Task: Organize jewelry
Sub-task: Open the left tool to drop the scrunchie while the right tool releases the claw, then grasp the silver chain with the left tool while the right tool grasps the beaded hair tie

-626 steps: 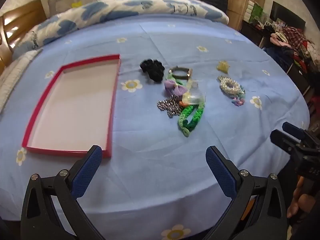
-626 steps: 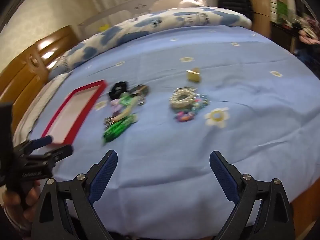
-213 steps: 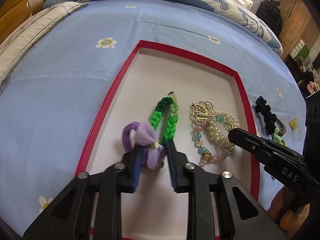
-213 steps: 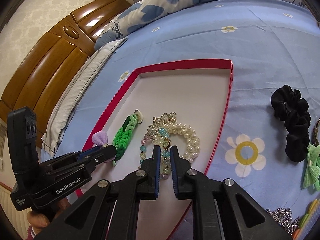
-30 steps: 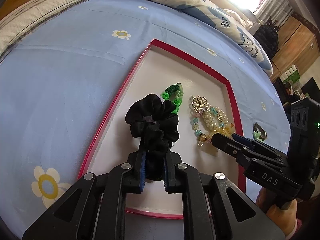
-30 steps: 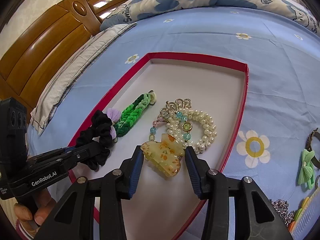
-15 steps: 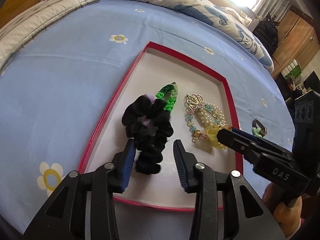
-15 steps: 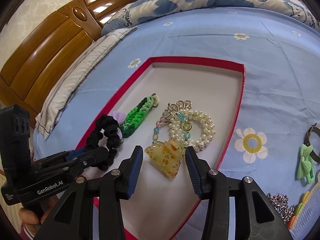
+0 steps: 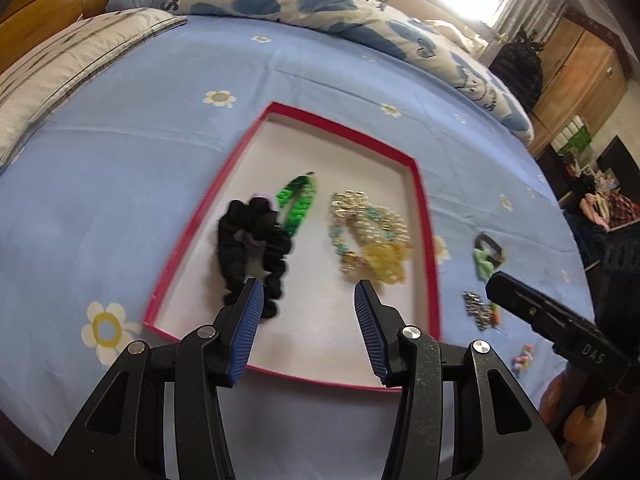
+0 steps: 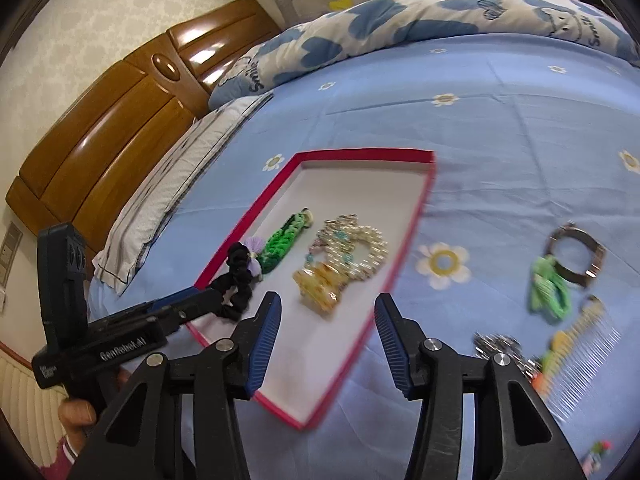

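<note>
A red-rimmed tray (image 9: 424,216) (image 10: 412,232) lies on the blue bedsheet. In it are a black scrunchie (image 9: 250,240) (image 10: 236,280), a purple hair tie (image 10: 255,245), a green braided band (image 9: 298,202) (image 10: 286,240), a pearl bracelet (image 9: 372,220) (image 10: 356,244) and a yellow claw clip (image 9: 386,262) (image 10: 322,282). My left gripper (image 9: 308,328) is open and empty above the tray's near end. My right gripper (image 10: 328,340) is open and empty above the tray's near right edge.
On the sheet right of the tray lie a green bow (image 9: 484,262) (image 10: 548,286), a watch band (image 10: 576,254), a silver chain (image 9: 478,308) (image 10: 500,346) and a clear comb (image 10: 580,354). A quilt (image 9: 280,0) and wooden headboard (image 10: 112,120) are behind.
Both grippers opened wider and drew back from the tray. The black scrunchie and the yellow claw clip, let go half a second ago, lie in the tray.
</note>
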A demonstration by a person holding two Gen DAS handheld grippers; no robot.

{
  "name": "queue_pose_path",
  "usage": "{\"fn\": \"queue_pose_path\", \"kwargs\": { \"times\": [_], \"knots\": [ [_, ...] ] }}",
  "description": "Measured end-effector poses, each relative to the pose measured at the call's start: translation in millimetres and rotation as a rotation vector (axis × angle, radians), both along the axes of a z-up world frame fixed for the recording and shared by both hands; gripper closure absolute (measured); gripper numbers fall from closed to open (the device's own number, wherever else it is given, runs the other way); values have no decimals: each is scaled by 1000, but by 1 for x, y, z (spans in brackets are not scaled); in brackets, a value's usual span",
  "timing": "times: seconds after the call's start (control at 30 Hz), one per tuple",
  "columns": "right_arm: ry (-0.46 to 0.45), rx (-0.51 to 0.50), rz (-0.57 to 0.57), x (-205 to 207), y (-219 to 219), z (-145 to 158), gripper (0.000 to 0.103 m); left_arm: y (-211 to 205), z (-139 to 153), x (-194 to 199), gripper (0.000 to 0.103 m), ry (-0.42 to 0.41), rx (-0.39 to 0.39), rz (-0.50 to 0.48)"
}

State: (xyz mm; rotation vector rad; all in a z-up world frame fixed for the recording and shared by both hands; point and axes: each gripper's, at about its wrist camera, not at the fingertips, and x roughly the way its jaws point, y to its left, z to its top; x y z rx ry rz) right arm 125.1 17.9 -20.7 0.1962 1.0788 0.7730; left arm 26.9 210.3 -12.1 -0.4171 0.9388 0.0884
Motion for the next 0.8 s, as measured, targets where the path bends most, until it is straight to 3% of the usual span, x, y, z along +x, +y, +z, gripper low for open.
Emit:
{"fn": "queue_pose_path", "kwargs": {
  "times": [0.3, 0.8],
  "knots": [
    [2, -10, -113, -13, -69, 4, 52, -43, 19, -3, 57, -42, -24, -97],
    [24, -34, -287, -47, -170, -7, 50, -122, 16, -4, 57, -26, 5, -268]
  ]
}}
